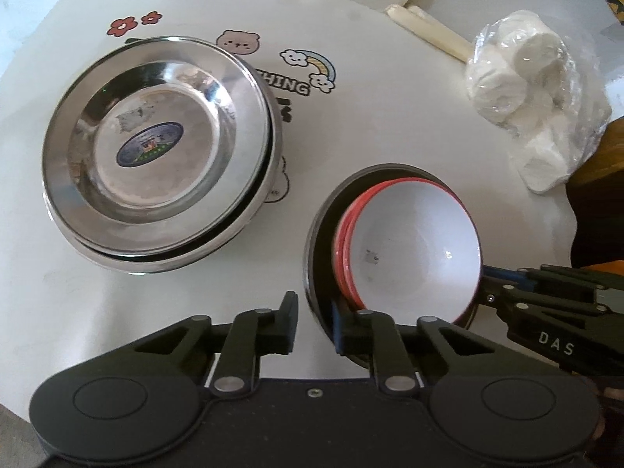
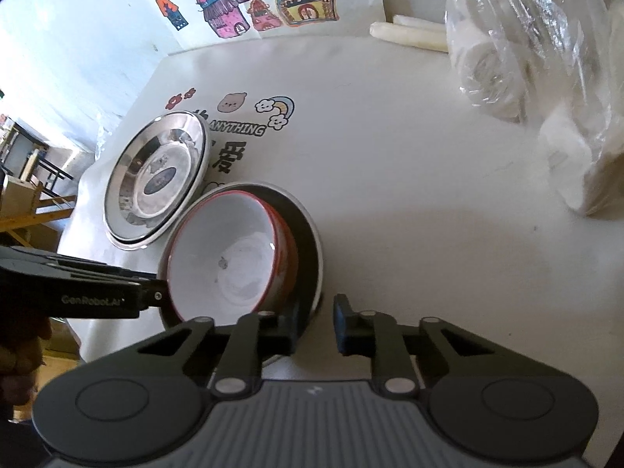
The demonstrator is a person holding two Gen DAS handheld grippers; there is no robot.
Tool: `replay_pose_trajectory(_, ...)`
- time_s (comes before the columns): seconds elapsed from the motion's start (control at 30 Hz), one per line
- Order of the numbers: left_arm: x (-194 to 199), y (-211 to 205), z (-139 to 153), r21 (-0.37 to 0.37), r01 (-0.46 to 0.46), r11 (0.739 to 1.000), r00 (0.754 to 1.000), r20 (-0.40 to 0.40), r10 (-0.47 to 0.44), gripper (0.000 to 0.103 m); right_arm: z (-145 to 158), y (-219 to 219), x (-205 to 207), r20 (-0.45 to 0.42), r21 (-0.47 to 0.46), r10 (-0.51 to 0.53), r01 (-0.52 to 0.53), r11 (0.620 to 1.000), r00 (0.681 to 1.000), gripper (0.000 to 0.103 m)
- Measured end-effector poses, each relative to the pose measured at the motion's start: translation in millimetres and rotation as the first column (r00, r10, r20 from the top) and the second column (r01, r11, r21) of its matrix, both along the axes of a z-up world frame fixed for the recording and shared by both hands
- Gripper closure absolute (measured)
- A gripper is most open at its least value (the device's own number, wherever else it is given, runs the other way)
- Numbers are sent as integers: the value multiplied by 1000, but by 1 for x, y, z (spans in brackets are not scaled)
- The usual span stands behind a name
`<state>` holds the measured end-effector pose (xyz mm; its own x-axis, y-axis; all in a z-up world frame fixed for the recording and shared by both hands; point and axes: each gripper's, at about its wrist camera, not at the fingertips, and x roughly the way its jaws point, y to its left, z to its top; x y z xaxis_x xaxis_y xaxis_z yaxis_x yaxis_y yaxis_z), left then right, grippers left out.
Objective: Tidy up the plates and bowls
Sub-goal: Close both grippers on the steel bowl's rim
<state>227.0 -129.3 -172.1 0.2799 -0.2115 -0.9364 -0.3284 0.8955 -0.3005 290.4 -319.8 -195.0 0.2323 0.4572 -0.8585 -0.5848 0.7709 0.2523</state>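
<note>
A dark bowl point(image 1: 323, 234) point(image 2: 308, 241) sits on the white table and holds nested red bowls with white insides point(image 1: 409, 249) point(image 2: 226, 257). My left gripper point(image 1: 314, 325) point(image 2: 162, 292) is shut on the dark bowl's near-left rim, one finger outside and one inside. My right gripper point(image 2: 318, 325) point(image 1: 485, 284) is shut on the rim at the opposite side, its left finger between the red bowls and the dark wall. A stack of stainless steel plates point(image 1: 156, 148) point(image 2: 156, 179) lies to the left, close beside the dark bowl.
A clear plastic bag of white rolls point(image 1: 518, 78) point(image 2: 507, 58) lies at the right. Two pale sticks point(image 1: 429, 27) point(image 2: 409, 33) rest at the back. Cartoon prints mark the tablecloth point(image 1: 308, 66). The table's edge point(image 2: 89, 179) runs just left of the plates.
</note>
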Motion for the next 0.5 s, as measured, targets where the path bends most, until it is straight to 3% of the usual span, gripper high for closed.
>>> replay_pose_trajectory(0.5,-1,-3,-3,0,27,1000,999,18,-27,90,0,-1,-2,-3,7,-20,20,1000,1000,89)
